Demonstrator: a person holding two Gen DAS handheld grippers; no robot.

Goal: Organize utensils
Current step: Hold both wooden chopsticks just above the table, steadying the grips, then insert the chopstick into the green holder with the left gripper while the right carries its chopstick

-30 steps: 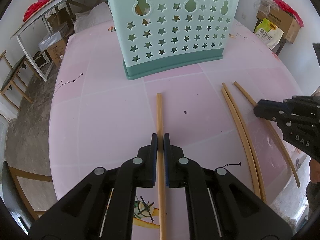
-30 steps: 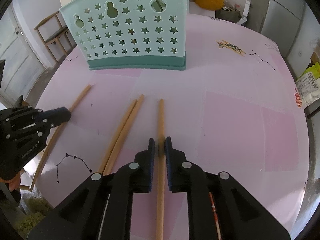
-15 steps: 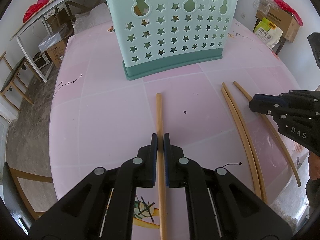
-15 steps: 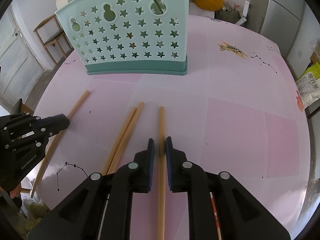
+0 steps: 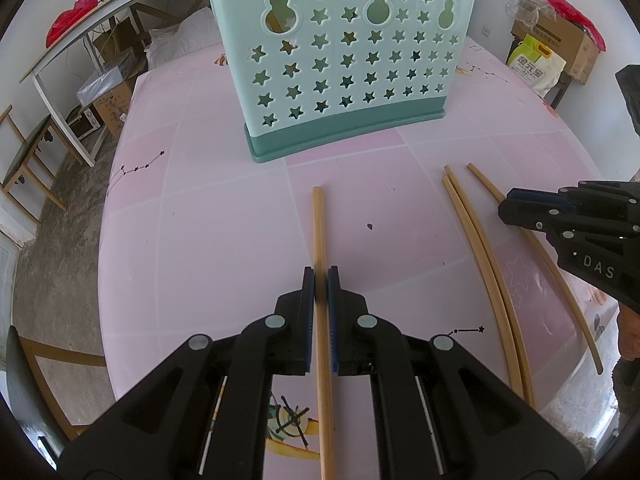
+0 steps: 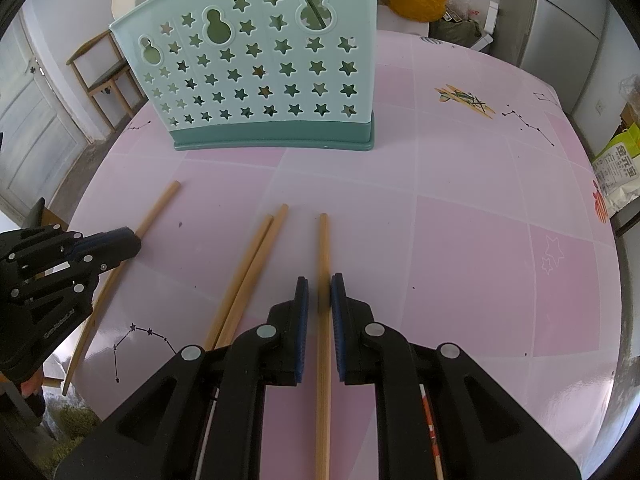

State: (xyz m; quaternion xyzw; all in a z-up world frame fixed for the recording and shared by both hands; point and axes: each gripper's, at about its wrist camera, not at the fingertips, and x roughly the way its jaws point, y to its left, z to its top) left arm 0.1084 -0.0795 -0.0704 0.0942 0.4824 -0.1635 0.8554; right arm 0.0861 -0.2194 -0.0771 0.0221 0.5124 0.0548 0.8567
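Note:
My left gripper [image 5: 320, 280] is shut on a wooden chopstick [image 5: 318, 224] that points toward the mint-green star-punched utensil holder [image 5: 344, 60] standing upright on the pink table [image 5: 200, 240]. My right gripper [image 6: 319, 292] is shut on another chopstick [image 6: 323, 240], which also points at the holder [image 6: 256, 72]. A pair of chopsticks [image 6: 256, 256] lies side by side on the table between the two grippers, and the same pair [image 5: 480, 248] shows in the left wrist view. Each gripper appears in the other's view, the right gripper [image 5: 516, 204] and the left gripper [image 6: 120, 240]. Whether the held chopsticks rest on the table I cannot tell.
The table's rounded edge [image 5: 106, 300] drops to a concrete floor on the left. A white trestle table [image 5: 80, 52] and cardboard boxes [image 5: 560, 40] stand beyond. A wooden chair [image 6: 104, 72] and a grey fridge [image 6: 560, 20] are behind the holder.
Both grippers stay shut on their chopsticks. The right gripper has edged slightly left in the left wrist view; the pair on the table has not moved.

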